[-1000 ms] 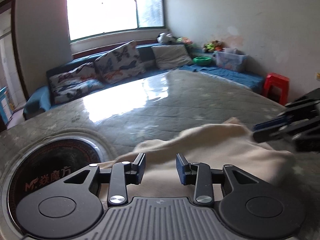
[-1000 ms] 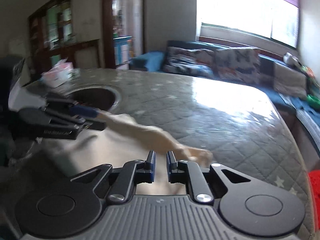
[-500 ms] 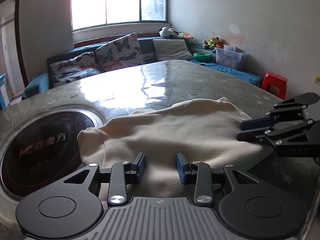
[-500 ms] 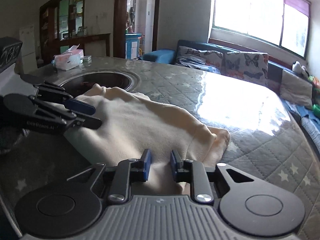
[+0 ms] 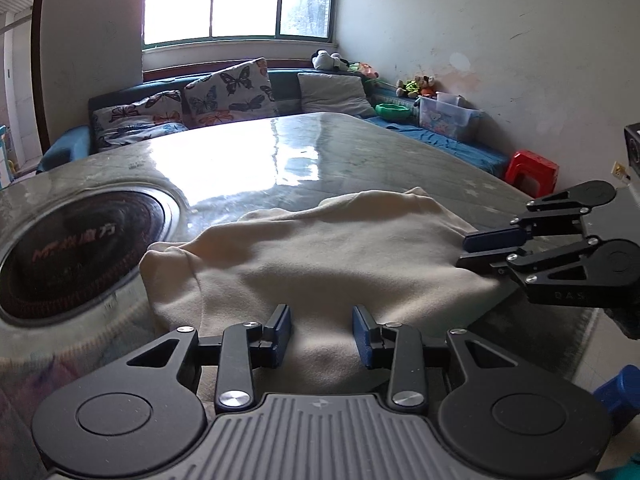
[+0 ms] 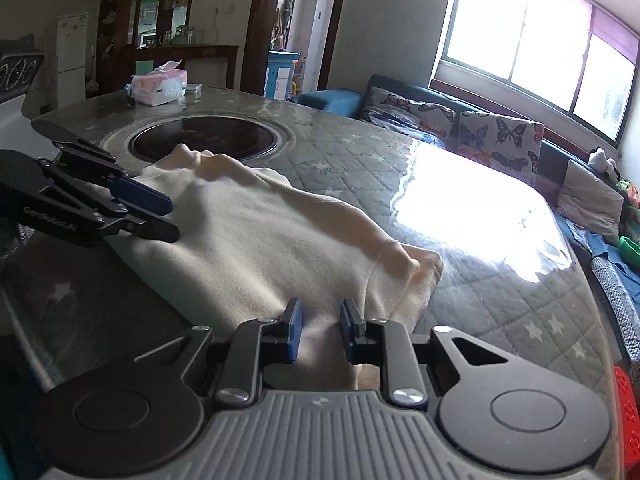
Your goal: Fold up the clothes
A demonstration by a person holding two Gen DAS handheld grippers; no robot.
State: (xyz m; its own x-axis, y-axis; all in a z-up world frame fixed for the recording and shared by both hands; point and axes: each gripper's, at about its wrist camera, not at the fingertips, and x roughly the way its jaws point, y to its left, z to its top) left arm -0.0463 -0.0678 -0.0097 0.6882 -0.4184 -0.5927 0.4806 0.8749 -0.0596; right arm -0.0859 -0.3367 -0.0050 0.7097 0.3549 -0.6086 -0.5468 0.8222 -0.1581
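A cream garment [image 5: 320,256] lies spread on the quilted table, its near hem hanging toward me; it also shows in the right wrist view [image 6: 256,248]. My left gripper [image 5: 321,324] is open, its fingers standing over the near edge of the cloth without pinching it. My right gripper [image 6: 320,320] is open over the cloth's near right part, close to a bunched sleeve [image 6: 416,268]. Each gripper shows in the other's view: the right one [image 5: 468,252] at the cloth's right edge, the left one [image 6: 170,220] at its left edge.
The table [image 5: 360,152] has a dark round cooktop inset [image 5: 76,248] left of the garment. A tissue box [image 6: 158,86] stands at the table's far end. A sofa with butterfly cushions [image 5: 224,92] and a red stool [image 5: 532,172] lie beyond.
The garment was carried forward and laid flat on the table. Both grippers opened wider and pulled back toward the near edge, letting go of the cloth.
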